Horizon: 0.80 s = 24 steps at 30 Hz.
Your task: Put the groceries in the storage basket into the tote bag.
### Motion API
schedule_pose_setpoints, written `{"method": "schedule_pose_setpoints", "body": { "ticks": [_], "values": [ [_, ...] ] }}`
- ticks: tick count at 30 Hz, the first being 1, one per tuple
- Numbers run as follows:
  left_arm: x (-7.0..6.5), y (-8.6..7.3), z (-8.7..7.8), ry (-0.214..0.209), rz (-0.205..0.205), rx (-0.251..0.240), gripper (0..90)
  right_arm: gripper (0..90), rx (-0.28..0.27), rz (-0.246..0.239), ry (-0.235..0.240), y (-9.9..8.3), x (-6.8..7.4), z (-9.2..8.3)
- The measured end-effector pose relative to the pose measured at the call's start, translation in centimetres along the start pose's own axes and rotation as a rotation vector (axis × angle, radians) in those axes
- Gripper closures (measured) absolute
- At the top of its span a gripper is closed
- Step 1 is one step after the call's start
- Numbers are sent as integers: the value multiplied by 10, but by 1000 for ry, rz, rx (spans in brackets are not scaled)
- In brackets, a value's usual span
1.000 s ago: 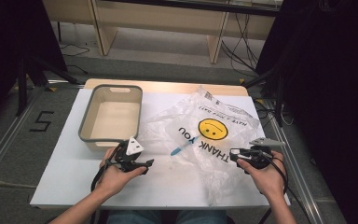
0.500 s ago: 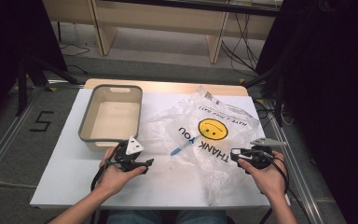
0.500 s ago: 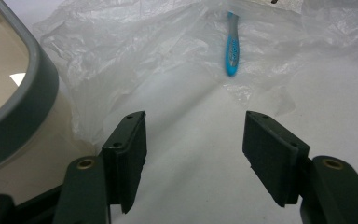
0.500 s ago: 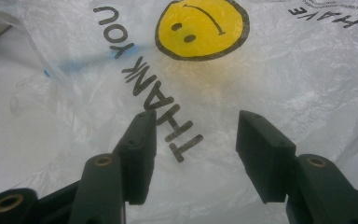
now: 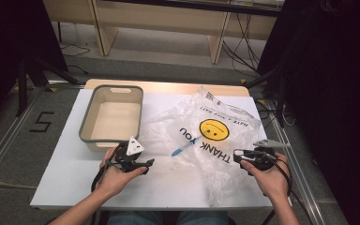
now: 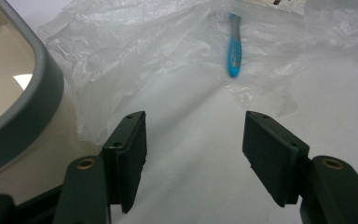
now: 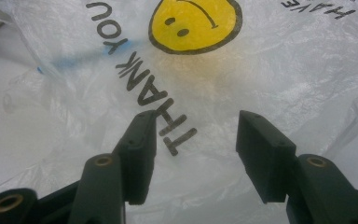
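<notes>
Crinkled clear plastic bag (image 5: 215, 140), smooth blue pen (image 6: 234, 51) — both grippers' fingers spread, empty.

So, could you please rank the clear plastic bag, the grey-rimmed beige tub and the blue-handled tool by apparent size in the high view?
1. Clear plastic bag
2. Grey-rimmed beige tub
3. Blue-handled tool

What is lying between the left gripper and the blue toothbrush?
Bare white table at first, then the clear edge of the plastic bag covering the blue toothbrush; the left gripper view shows it.
</notes>
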<state>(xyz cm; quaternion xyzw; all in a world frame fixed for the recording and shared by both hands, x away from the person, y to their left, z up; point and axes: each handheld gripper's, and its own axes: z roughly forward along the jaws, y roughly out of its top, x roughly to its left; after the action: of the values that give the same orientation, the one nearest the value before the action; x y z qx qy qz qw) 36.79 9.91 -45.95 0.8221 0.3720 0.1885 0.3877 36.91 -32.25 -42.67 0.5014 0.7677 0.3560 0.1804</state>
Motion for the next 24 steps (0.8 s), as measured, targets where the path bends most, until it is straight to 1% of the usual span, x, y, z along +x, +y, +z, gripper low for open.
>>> {"method": "schedule_pose_setpoints", "body": {
  "ticks": [4,6,7,8,10,11,12,15,16,17,18,19,20,21,22,23,24],
  "values": [
    [0,0,0,3,2,0,395,487,-2,6,-4,-1,-1,-1],
    [0,0,0,4,-2,-3,396,484,4,18,-18,-2,-4,-2],
    [1,0,0,5,-3,-3,396,484,4,18,-18,-2,-4,-2],
    [1,0,0,5,-3,-3,396,482,10,34,-31,-3,-5,-3],
    [1,0,0,7,-2,-4,396,470,42,74,-94,-6,-11,-4],
    [1,0,0,8,-2,-4,397,471,74,108,-162,-11,-18,-5],
    [1,0,0,8,-2,-5,397,470,83,129,-175,-13,-21,-4],
    [0,0,0,10,0,-4,397,457,117,200,-191,-20,-28,-3],
    [0,0,0,10,1,-4,397,454,131,210,-191,-22,-30,-2],
    [0,0,0,9,4,0,397,454,131,210,-191,-22,-30,-2],
    [0,0,0,9,5,0,397,451,130,260,-171,-25,-31,0],
    [0,0,1,9,4,0,397,451,127,277,-159,-26,-31,0],
    [0,0,1,8,4,0,397,451,127,277,-159,-26,-31,0],
    [0,0,1,8,4,0,397,450,114,302,-147,-27,-31,1],
    [0,0,0,10,5,0,398,446,91,322,-151,-26,-29,1],
    [0,0,1,11,5,-1,398,446,91,322,-151,-26,-29,1],
    [0,0,1,11,5,-1,397,442,80,330,-146,-25,-27,2]
  ]
}}
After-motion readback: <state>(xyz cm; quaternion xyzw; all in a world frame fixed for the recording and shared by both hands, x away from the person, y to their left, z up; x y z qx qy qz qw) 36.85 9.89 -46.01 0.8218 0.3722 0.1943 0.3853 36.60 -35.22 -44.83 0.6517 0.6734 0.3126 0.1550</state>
